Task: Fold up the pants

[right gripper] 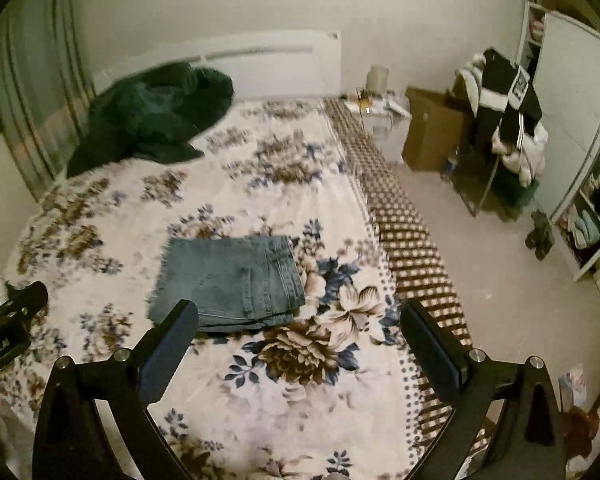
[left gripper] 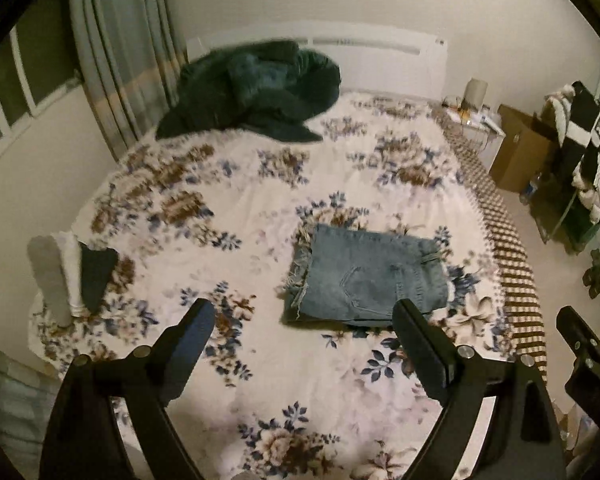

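Observation:
A pair of light blue jeans (left gripper: pixel 364 276) lies folded into a compact rectangle on the floral bedspread (left gripper: pixel 260 208), back pocket up, frayed hems at the left. It also shows in the right wrist view (right gripper: pixel 230 280). My left gripper (left gripper: pixel 304 316) is open and empty, held above the bed just in front of the jeans. My right gripper (right gripper: pixel 300 320) is open and empty, also held above the bed with the jeans ahead of its left finger. It shows at the right edge of the left wrist view (left gripper: pixel 588 344).
A dark green garment (left gripper: pixel 256 88) lies heaped near the headboard. A small stack of folded clothes (left gripper: pixel 72 272) sits at the bed's left edge. A cardboard box (right gripper: pixel 432 128), a rack with clothes (right gripper: pixel 508 120) and a wardrobe (right gripper: pixel 572 128) stand on the right.

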Available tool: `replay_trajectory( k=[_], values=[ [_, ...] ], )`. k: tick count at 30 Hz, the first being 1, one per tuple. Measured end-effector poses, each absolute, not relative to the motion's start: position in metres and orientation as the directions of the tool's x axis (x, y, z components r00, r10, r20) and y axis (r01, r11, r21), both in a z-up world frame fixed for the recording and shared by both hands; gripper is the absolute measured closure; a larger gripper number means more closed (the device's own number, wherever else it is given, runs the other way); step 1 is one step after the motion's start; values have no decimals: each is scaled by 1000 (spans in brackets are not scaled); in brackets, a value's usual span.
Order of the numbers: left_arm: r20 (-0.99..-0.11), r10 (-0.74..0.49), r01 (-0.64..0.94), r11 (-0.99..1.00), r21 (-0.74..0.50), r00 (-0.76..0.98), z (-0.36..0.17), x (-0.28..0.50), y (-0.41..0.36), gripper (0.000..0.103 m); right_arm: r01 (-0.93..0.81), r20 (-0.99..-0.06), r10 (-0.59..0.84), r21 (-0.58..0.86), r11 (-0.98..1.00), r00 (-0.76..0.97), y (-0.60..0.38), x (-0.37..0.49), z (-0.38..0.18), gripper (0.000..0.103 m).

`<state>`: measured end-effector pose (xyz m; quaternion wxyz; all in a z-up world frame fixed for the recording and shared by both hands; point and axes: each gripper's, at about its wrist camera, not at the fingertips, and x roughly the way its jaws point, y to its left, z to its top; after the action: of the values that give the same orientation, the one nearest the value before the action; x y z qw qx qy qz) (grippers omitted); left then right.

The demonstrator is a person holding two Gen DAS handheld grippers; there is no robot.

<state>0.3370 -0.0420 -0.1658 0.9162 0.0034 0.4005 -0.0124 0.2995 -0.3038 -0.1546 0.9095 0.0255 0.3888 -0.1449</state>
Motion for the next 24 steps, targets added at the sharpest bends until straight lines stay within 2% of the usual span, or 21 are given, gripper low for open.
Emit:
replay_trajectory(
  k=[5,11,21,22,24],
  values=[
    [-679,-25,20,1000,-15,733,-109,273,-36,12,250,-655,-219,-47,967,723,-288,229,-89,0],
    [-638,-48,31,999,-37,768,-66,212,-31,12,226,-611,-221,-70,972,760,-268,152,-33,0],
    [-623,-83,55,996,-64,777,-42,168,-12,12,243,-576,-238,-69,968,783,-245,71,29,0],
    [-623,-85,58,996,-64,777,-41,166,-11,12,244,-576,-238,-69,967,782,-242,69,32,0],
    [-620,-86,58,996,-65,780,-41,162,-7,2,246,-572,-239,-65,967,785,-237,62,38,0]
  ],
)
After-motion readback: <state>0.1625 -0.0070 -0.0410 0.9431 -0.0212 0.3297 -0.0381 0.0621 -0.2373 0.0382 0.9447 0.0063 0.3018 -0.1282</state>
